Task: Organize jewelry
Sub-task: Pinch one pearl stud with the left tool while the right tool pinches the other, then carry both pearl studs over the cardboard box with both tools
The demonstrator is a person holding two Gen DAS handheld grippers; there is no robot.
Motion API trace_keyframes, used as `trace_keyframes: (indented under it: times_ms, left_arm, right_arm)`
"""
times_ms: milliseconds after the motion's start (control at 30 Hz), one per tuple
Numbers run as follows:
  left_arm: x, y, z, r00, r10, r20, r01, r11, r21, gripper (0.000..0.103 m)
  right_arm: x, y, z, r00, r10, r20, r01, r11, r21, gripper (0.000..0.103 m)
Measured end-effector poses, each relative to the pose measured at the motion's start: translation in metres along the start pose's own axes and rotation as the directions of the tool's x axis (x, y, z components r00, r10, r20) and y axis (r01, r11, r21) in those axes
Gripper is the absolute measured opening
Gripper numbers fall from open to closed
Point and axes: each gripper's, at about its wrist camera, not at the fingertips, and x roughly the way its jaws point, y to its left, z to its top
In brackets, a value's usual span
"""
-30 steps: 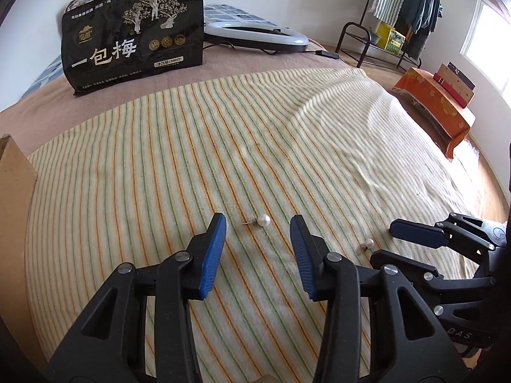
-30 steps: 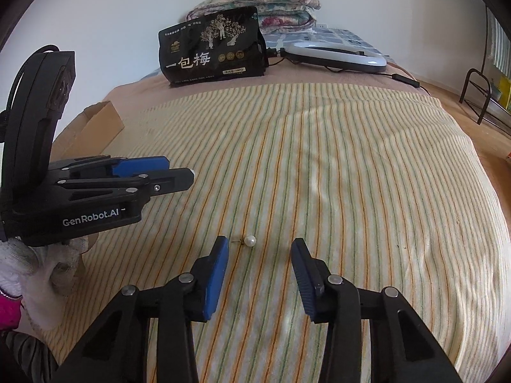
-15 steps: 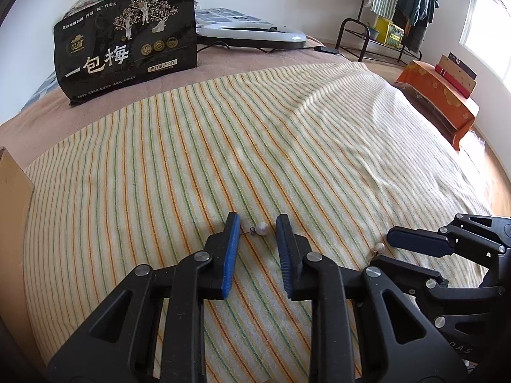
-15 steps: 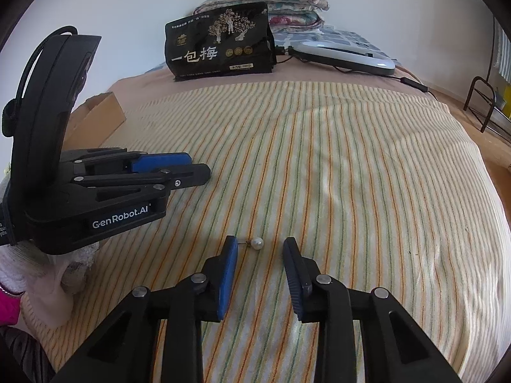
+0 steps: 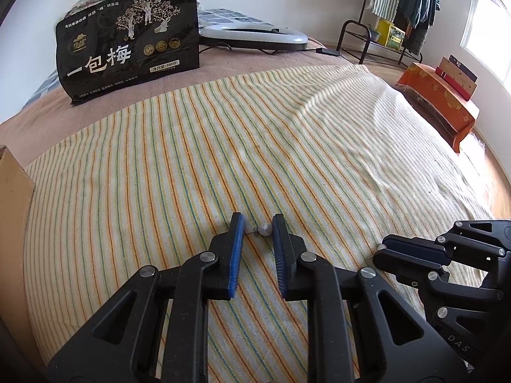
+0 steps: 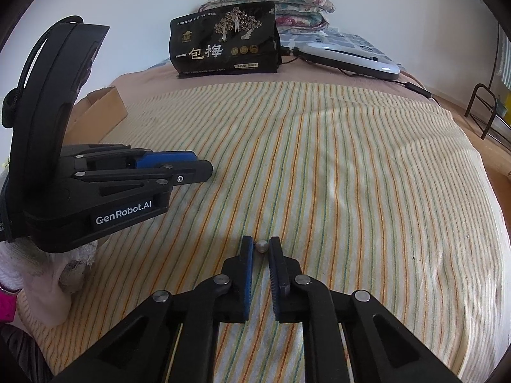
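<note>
Two pearl stud earrings lie on a striped blanket [image 5: 287,127]. My left gripper [image 5: 257,223] has one pearl earring [image 5: 265,229] between its blue pads. The pearl touches the right pad and the post reaches the left pad, and the jaws are still closing. My right gripper [image 6: 261,242] is shut on the other pearl earring [image 6: 262,246], pinched at its tips. In the left wrist view the right gripper [image 5: 381,253] is at the lower right, with its pearl [image 5: 381,248] showing at the tip. The left gripper [image 6: 202,164] is at the left in the right wrist view.
A black snack bag [image 5: 127,51] stands at the far end of the bed beside a silver-white device [image 5: 255,33] with a cable. A cardboard box [image 5: 12,185] is at the left edge. An orange chest [image 5: 437,108] and a clothes rack [image 5: 399,16] stand beyond the bed's right side.
Both grippers' jaws have narrowed from wide open onto their earrings. Each pearl now sits between pads that stood well apart before. Neither hand has shifted much.
</note>
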Motion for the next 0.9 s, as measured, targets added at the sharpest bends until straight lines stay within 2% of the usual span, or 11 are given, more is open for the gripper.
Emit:
trace_keyframes:
  times_ms: [367, 900]
  left_arm:
    - [-0.026, 0.003, 0.002, 0.999, 0.009, 0.04, -0.009, 1.0, -0.002, 0.017]
    - [-0.1, 0.01, 0.007, 0.989, 0.003, 0.151, -0.001, 1.0, -0.014, 0.017]
  right_arm:
    - [-0.018, 0.0, 0.003, 0.999, -0.015, 0.031, 0.015, 1.0, 0.013, 0.007]
    - [-0.065, 0.021, 0.02, 0.994, -0.029, 0.108, 0.029, 1.0, 0.0, 0.007]
